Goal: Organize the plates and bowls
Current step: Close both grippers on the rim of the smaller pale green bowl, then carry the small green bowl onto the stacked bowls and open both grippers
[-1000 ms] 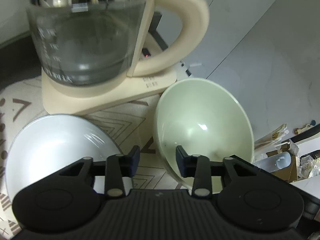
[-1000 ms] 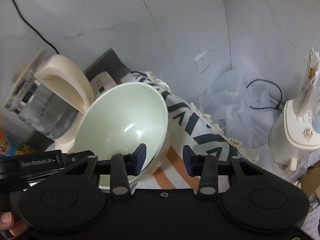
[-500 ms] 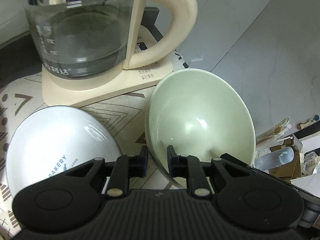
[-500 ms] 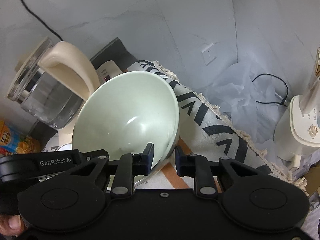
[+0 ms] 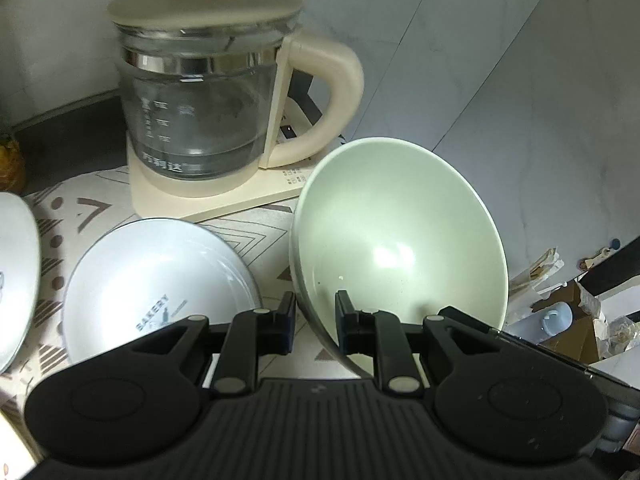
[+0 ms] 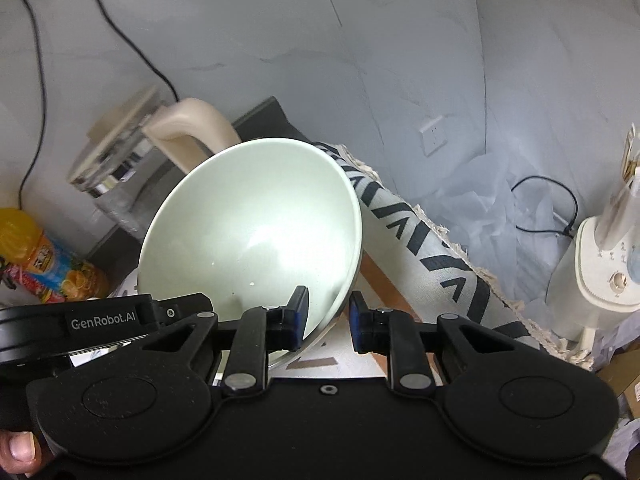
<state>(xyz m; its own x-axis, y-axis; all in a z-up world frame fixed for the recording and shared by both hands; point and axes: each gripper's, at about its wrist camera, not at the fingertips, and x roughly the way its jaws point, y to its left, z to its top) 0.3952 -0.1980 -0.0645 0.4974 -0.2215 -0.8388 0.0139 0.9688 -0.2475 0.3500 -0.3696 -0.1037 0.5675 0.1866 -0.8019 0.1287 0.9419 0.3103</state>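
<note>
A pale green bowl (image 5: 400,240) is held tilted above the patterned cloth by both grippers. My left gripper (image 5: 315,326) is shut on its near left rim. My right gripper (image 6: 327,318) is shut on its near right rim; the bowl also shows in the right wrist view (image 6: 248,232). A white bowl printed "BAKERY" (image 5: 156,292) sits on the cloth to the left of the green bowl. The edge of another white dish (image 5: 16,276) shows at the far left.
A glass kettle with a cream handle (image 5: 208,92) stands on its cream base just behind the bowls. An orange drink bottle (image 6: 44,260) stands at the left. A white appliance (image 6: 604,264) and crumpled paper lie beyond the cloth's right edge.
Both grippers closed on the green bowl's rim and raised it. The kettle now sits lower and farther off in the left wrist view.
</note>
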